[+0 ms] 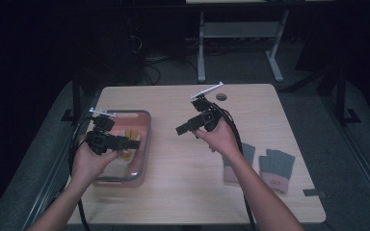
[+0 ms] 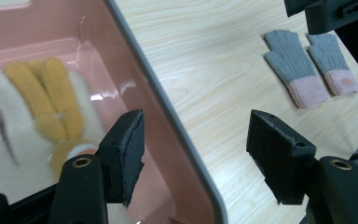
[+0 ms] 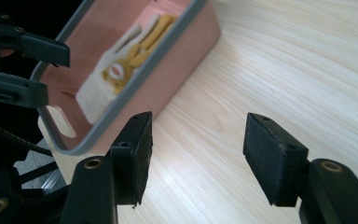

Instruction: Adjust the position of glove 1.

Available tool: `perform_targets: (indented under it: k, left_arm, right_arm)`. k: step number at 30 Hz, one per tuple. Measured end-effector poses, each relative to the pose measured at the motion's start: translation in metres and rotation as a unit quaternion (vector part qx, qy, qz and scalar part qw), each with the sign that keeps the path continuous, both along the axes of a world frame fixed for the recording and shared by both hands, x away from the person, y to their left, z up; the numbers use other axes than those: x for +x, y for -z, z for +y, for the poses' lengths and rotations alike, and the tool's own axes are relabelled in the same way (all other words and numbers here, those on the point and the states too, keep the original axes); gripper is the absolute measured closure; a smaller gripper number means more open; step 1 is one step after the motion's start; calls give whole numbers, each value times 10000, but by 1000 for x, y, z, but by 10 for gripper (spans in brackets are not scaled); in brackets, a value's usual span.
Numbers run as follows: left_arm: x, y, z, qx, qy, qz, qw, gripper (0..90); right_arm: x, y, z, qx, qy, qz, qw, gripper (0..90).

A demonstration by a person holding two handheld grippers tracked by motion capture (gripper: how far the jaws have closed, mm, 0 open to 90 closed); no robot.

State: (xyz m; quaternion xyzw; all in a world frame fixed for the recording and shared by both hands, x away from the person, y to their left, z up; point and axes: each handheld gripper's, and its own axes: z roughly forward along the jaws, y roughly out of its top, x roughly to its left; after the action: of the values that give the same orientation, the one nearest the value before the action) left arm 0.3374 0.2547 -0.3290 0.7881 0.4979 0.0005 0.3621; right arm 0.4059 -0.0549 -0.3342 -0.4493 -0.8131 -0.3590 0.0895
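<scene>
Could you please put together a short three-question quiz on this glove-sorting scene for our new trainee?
1. True or false: the yellow-and-white gloves lie inside the pink bin.
2. Which pair lies on the bare table near the person's right forearm? A) the grey-and-pink gloves B) a blue pair C) a red pair
3. In a few words: how do the jaws of the left claw and the right claw stand, and is anything between them?

Key
1. True.
2. A.
3. Both are open, with nothing between the pads; the left one hovers over the bin's rim, the right one over bare table.
</scene>
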Motion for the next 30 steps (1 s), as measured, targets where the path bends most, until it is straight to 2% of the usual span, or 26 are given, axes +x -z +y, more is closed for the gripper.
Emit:
perform_targets:
  k: [21, 30]
  left_arm:
    - [3, -4, -46, -108, 405, -111, 9991, 358]
    - [1, -3, -62, -125, 577, -157, 9981, 349]
  right_arm:
    - [-12, 6, -64, -117, 472, 11, 9988, 401]
    - [-18, 10, -82, -164, 630, 21, 9979, 395]
